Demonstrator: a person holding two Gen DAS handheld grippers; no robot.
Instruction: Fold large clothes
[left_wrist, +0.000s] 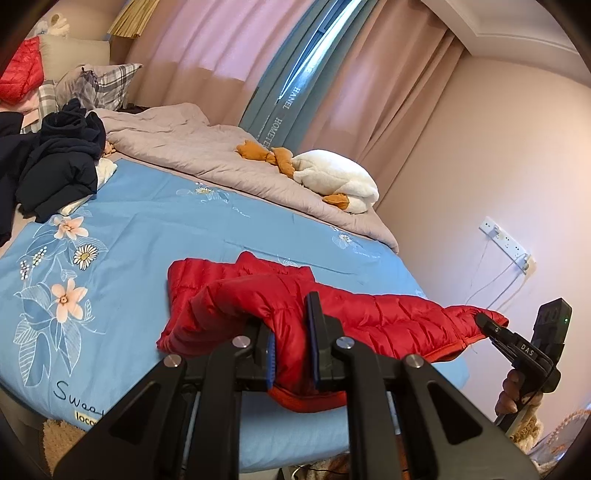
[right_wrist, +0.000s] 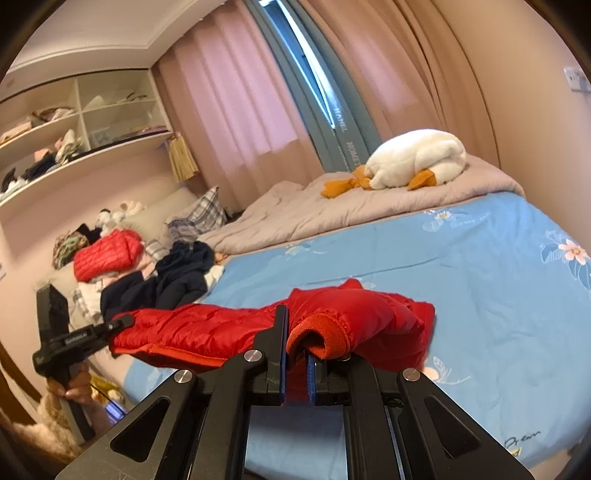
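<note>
A red quilted puffer jacket (left_wrist: 369, 314) is stretched between my two grippers above the near edge of the blue floral bed sheet (left_wrist: 166, 229). My left gripper (left_wrist: 290, 345) is shut on one end of the jacket. My right gripper (right_wrist: 295, 354) is shut on the other end, by an orange ribbed cuff (right_wrist: 317, 332). The jacket (right_wrist: 207, 328) hangs level between them. Each view shows the other gripper at the far end: the right gripper (left_wrist: 487, 325) and the left gripper (right_wrist: 122, 325).
A dark navy garment pile (left_wrist: 55, 162) and a second red jacket (right_wrist: 107, 254) lie at the head of the bed. A grey duvet (left_wrist: 207, 155) with a white plush goose (left_wrist: 332, 177) covers the far side. Shelves (right_wrist: 74, 129) line the wall; curtains hang behind.
</note>
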